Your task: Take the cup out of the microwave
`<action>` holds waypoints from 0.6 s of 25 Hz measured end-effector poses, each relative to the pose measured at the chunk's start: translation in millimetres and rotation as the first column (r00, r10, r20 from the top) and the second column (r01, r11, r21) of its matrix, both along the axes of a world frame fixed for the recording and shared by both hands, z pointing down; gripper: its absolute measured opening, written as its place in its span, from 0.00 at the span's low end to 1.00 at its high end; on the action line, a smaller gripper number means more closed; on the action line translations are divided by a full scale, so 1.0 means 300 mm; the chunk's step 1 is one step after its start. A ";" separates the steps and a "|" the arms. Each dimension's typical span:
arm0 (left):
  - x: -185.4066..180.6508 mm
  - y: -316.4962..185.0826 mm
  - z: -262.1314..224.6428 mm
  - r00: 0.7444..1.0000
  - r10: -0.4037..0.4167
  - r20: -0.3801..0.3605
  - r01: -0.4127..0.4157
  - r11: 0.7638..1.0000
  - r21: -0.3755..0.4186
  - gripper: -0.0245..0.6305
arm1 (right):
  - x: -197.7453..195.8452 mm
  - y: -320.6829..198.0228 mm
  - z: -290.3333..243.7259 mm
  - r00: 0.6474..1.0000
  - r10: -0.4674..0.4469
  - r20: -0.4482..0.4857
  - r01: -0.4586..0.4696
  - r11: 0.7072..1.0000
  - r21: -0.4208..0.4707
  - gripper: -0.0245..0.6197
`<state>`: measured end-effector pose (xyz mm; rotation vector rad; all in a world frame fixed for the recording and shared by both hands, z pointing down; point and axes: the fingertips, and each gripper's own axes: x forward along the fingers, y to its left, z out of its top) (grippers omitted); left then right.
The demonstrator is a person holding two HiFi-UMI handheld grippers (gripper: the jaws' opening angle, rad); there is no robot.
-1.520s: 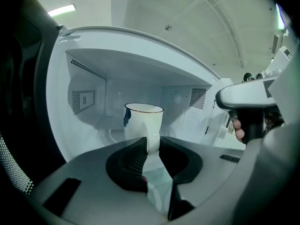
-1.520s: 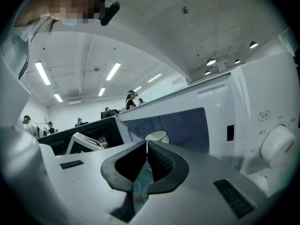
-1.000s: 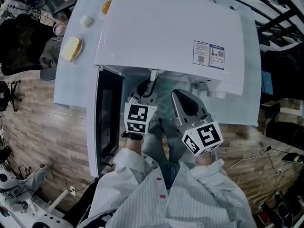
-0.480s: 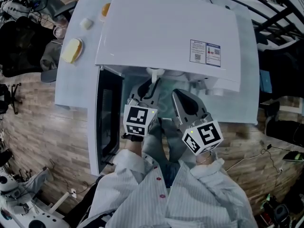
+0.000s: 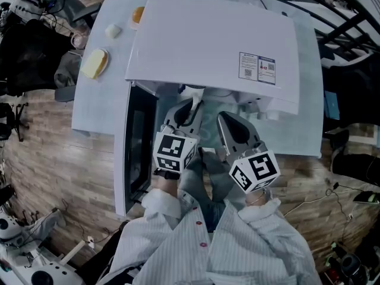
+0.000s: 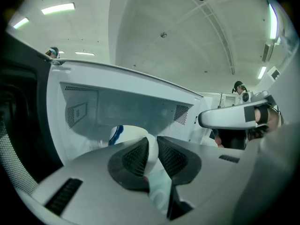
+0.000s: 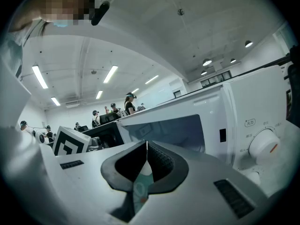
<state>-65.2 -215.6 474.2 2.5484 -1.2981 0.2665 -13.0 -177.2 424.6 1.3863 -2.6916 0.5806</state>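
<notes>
Left gripper view shows my left claw (image 6: 153,143) pinching the wall of the white cup (image 6: 130,132), its jaws having just been closing on it. The cup sits at lower centre of the frame, with the open microwave (image 6: 117,108) cavity behind it. My right claw (image 7: 146,146) is closed and empty.

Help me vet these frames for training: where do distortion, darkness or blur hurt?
Head view: dim but sharp, microwave evenly lit. Left gripper view: fisheye bending, black corners, cup slightly soft. Right gripper view: fisheye too, bright ceiling lights, no motion blur.
</notes>
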 end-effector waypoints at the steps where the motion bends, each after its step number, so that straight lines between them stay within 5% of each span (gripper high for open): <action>1: -0.001 0.010 -0.002 1.000 0.001 -0.003 -0.001 1.000 -0.002 0.14 | -0.003 0.000 -0.004 1.000 -0.001 0.000 0.001 1.000 0.001 0.09; 15: -0.028 0.117 -0.125 0.998 -0.023 -0.065 0.024 1.000 0.010 0.14 | -0.054 0.028 -0.083 0.999 -0.048 -0.002 0.048 0.998 0.033 0.09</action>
